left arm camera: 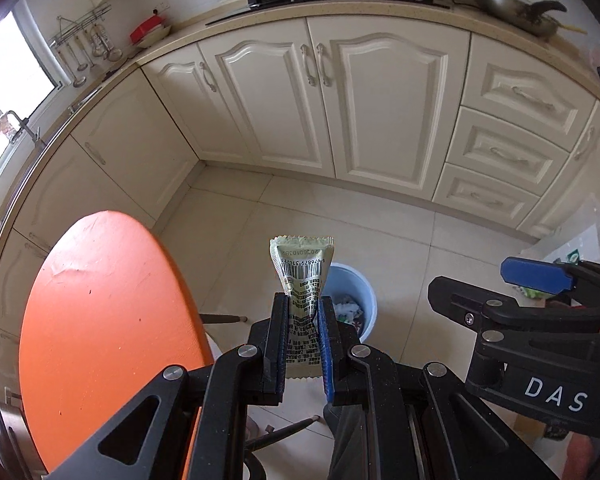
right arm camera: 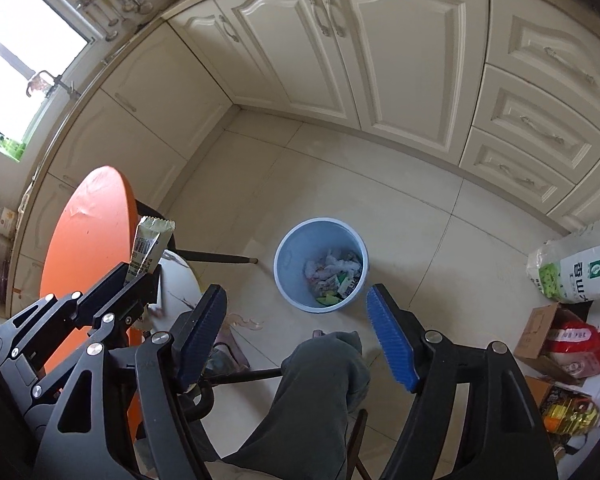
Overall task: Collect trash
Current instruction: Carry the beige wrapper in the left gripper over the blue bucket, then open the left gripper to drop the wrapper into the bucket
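A: Left wrist view first. What is the left hand-held gripper (left arm camera: 303, 312) doing?

B: Its jaws are pressed together on a pale green wrapper (left arm camera: 302, 276). The wrapper stands upright between the blue pads, barcode facing the camera, its crimped top edge sticking out beyond the fingertips.

A: And the bin?

B: The blue trash bin (left arm camera: 356, 292) sits on the tiled floor just ahead of the fingertips and a little to their right, partly hidden behind the wrapper and the right finger. Crumpled scraps show inside it. The wrapper is in the air, not in the bin.

A: Anything else there?

B: A round orange counter (left arm camera: 100, 320) lies to the left of the gripper. The right hand-held gripper (left arm camera: 536, 276) reaches in from the right edge, one blue pad showing; this view alone does not settle how its jaws stand.

A: Then the right wrist view.

B: There the right hand-held gripper (right arm camera: 296, 300) has its jaws wide apart, nothing between them. The trash bin (right arm camera: 284, 258) is straight ahead, just beyond the fingertips, with mixed trash (right arm camera: 332, 276) at the bottom.

A: The other gripper?

B: The left hand-held gripper (right arm camera: 138, 276) is to the left, clamped on the wrapper (right arm camera: 150, 246), which pokes up over the edge of the orange counter (right arm camera: 88, 220). A gray trouser leg (right arm camera: 320, 380) runs below the open fingers. Bags of groceries (right arm camera: 572, 272) sit on the floor far to the right.
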A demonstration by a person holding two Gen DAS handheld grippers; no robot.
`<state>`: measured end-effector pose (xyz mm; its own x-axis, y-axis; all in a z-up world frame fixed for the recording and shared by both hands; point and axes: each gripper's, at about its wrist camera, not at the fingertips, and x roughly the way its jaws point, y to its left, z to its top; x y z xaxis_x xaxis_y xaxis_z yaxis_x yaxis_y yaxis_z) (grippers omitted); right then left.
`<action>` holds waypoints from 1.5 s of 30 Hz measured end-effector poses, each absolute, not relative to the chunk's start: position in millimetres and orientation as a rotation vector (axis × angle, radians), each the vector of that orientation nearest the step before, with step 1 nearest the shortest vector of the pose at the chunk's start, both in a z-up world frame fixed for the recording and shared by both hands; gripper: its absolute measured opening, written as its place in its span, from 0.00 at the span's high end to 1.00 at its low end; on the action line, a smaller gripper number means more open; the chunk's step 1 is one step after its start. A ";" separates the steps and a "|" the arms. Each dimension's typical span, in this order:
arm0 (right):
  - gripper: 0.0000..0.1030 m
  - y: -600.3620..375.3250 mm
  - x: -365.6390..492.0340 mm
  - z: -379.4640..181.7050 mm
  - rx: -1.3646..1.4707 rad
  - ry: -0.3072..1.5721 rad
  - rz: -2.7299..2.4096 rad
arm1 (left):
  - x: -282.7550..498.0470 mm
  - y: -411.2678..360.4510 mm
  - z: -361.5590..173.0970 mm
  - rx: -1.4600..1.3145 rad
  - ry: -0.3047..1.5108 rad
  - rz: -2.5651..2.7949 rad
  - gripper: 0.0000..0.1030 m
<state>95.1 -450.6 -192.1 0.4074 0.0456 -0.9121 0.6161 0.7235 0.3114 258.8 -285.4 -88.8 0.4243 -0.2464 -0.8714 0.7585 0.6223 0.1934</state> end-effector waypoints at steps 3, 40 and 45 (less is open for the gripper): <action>0.28 -464.2 102.9 -204.3 0.735 1.116 -0.407 | 280.6 -312.0 -103.9 0.645 0.957 -0.689 0.90; 0.22 -473.5 136.7 -244.3 0.758 1.179 -0.373 | 349.4 -343.0 -136.8 0.573 1.035 -0.599 0.59; 0.22 -460.3 131.5 -228.2 0.694 1.151 -0.376 | 332.8 -321.9 -123.2 0.531 1.029 -0.584 0.58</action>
<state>131.5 -460.3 -228.2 0.3784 0.0730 -0.9228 0.6040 0.7359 0.3059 332.8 -321.9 -123.2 0.3928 -0.1968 -0.8983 0.6704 0.7300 0.1332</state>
